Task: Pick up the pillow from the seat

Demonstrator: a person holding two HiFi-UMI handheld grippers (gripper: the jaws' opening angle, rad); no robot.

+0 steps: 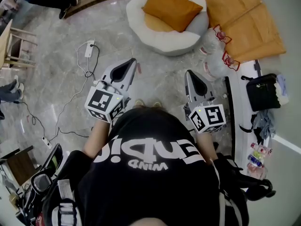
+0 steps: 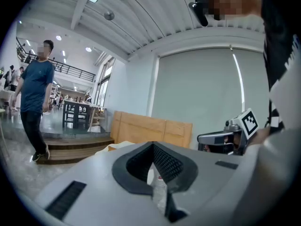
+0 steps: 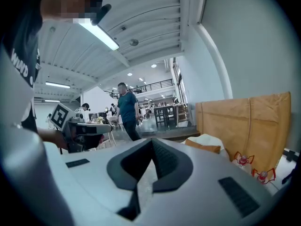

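Standing at the very start, with nothing grasped yet. Seeing the orange pillow (image 1: pixel 171 6) resting tilted on top of the white round seat (image 1: pixel 164 42) on the floor (image 1: pixel 47 55) ahead, untouched and well apart from both grippers. Holding the left gripper (image 1: pixel 130 63) and the right gripper (image 1: pixel 189 74) out side by side, pointing toward the seat, the fingers of each pressed together on nothing. Judging all of the work as remaining: closing the gap to the seat, parting the fingers, clamping onto the pillow, likely at an edge or corner, and lifting it clear.
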